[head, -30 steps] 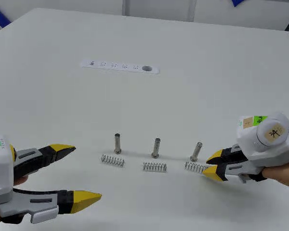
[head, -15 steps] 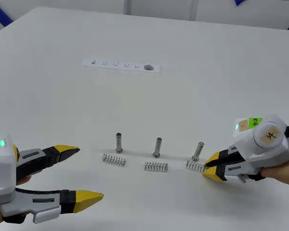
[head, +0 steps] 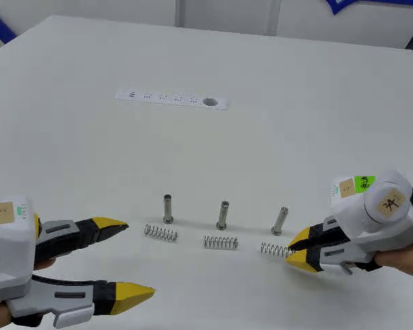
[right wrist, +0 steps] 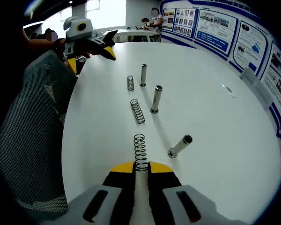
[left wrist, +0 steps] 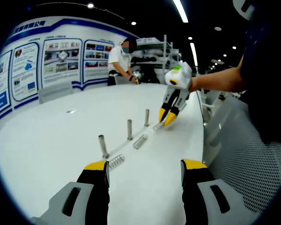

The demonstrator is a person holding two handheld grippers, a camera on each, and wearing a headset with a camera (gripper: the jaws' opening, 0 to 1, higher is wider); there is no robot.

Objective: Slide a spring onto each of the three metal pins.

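Three upright metal pins stand in a row on the white table: left pin [head: 168, 208], middle pin [head: 223, 214], right pin [head: 280, 220]. In front of each lies a spring: left spring [head: 160, 233], middle spring [head: 221, 242], right spring [head: 274, 249]. My right gripper [head: 296, 251] is shut on the right spring's near end [right wrist: 140, 152], low over the table beside the right pin [right wrist: 179, 146]. My left gripper [head: 127, 260] hovers open and holds nothing, left of and nearer to me than the left pin [left wrist: 103, 146] and left spring [left wrist: 116, 161].
A white power strip [head: 172, 98] lies flat further back on the table [head: 296, 130]. The table edge [left wrist: 199, 136] runs close behind the springs on my side. A person [left wrist: 119, 61] stands far off at another bench.
The right gripper's jaws have closed onto the end of the right spring, which has shifted slightly toward me. The left gripper has edged a little toward the pins, still open.
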